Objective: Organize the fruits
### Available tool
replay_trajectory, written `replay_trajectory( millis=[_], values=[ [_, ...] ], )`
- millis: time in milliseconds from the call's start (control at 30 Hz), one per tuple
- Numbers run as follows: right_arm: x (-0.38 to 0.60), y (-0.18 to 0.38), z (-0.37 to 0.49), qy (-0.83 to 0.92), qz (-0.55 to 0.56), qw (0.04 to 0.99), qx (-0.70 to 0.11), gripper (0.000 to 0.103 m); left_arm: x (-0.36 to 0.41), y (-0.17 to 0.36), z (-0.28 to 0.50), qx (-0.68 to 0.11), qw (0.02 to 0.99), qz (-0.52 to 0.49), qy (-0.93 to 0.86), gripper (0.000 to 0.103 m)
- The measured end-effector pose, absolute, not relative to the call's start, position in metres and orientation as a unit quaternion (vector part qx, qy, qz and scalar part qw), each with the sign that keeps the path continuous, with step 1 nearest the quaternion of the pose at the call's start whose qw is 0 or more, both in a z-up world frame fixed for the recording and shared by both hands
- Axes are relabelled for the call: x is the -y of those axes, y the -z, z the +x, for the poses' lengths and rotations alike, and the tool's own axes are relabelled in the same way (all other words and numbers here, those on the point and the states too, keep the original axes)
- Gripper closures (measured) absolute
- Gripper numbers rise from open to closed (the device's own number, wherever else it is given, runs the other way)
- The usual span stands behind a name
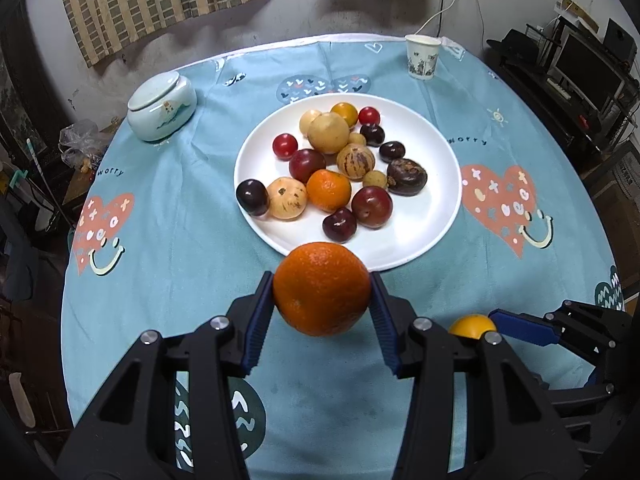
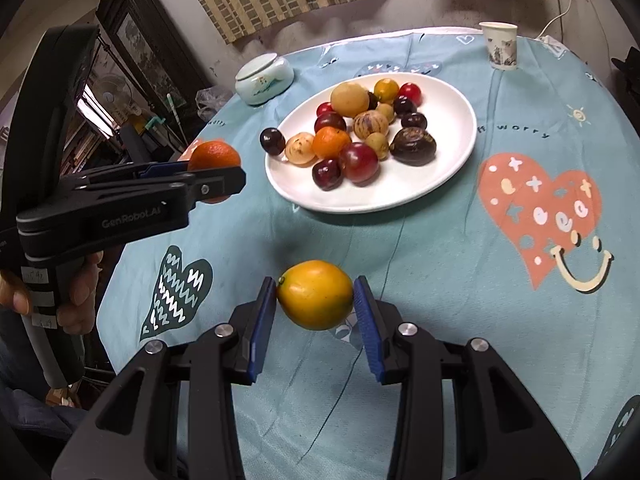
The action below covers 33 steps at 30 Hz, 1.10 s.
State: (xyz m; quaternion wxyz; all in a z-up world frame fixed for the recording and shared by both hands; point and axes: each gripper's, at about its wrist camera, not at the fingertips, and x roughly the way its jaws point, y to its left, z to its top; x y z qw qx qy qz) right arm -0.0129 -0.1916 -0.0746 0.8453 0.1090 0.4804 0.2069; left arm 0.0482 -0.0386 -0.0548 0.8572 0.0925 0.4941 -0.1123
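The left gripper [image 1: 322,292] has black arms and ribbed blue pads. Its jaws pinch a round, bumpy orange [image 1: 322,289], lifted off the counter [image 1: 168,216], which wears a soft blue cloth with hearts. Just past those jaws sits a smooth white plate [image 1: 434,216] heaped with little fruits: dark plums, red tomatoes, pale spotted balls, a small tangerine. Right of that, the right gripper [image 2: 315,300] has its jaws pinching a shiny, egg-shaped yellow fruit [image 2: 315,295] by both ends. The plate lies farther ahead of these jaws.
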Motion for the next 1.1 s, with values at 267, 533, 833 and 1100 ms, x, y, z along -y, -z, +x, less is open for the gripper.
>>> replay_trajectory(
  millis=[267, 533, 833, 1100],
  values=[
    [0.19, 0.076, -0.001, -0.212, 0.107, 0.843, -0.483, 0.063, 0.038, 0.057, 0.056, -0.494, 0.857, 0.094, 0.111, 0.055],
    [0.196, 0.071, 0.021, -0.209, 0.096, 0.85, -0.474, 0.063, 0.038, 0.063, 0.066, -0.498, 0.856, 0.095, 0.107, 0.055],
    [0.181, 0.088, 0.021, -0.232, 0.076, 0.83, -0.501, 0.063, 0.033, 0.073, 0.064, -0.504, 0.852, 0.087, 0.114, 0.055],
    [0.191, 0.089, 0.014, -0.219, 0.083, 0.834, -0.5, 0.063, -0.038, 0.079, 0.045, -0.489, 0.863, 0.047, 0.115, 0.044]
  ],
)
